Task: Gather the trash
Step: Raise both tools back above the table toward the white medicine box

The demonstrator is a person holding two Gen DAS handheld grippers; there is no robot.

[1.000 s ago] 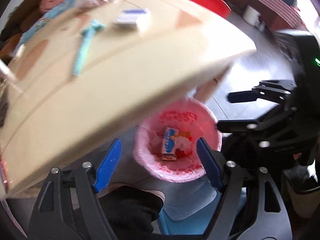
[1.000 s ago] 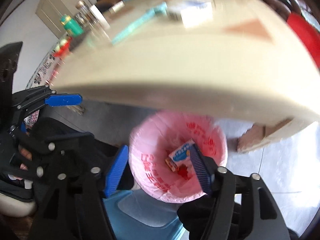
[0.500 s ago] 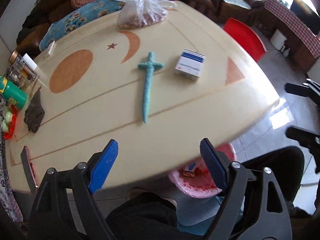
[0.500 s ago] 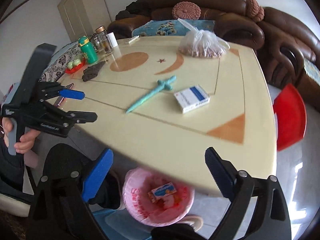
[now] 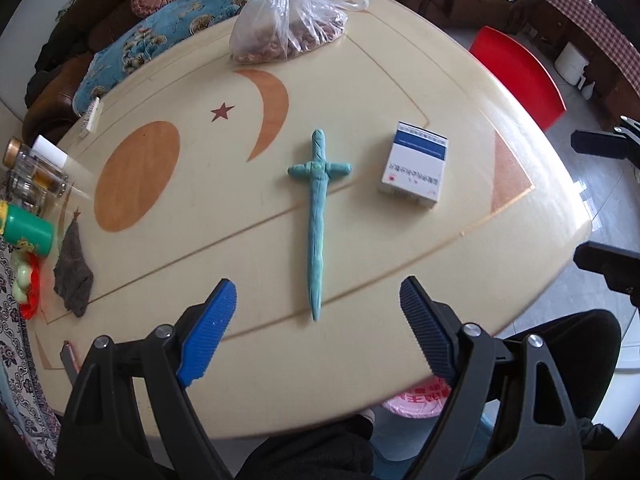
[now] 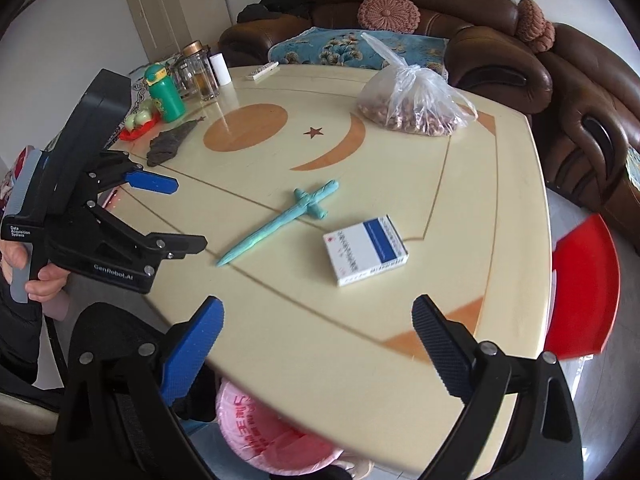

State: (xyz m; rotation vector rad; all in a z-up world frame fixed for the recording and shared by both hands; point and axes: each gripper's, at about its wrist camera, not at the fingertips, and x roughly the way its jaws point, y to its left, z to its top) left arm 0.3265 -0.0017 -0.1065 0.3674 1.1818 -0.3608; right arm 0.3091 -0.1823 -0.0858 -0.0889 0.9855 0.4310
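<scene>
Hovering wide open and empty over the counter [image 5: 192,240], both the left gripper [image 5: 316,320] and right gripper [image 6: 316,332] are between pickups; next, reach for the white-and-blue box [image 6: 366,250].

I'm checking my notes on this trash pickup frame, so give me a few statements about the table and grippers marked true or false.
1. The teal sword-shaped piece lies flat on the table. True.
2. The white and blue box is clamped in the right gripper. False: it rests on the table, and that gripper is open and empty.
3. The left gripper is open, holding nothing. True.
4. The clear plastic bag sits inside the pink-lined bin. False: it stands on the tabletop; the bin is below the table's near edge.
</scene>
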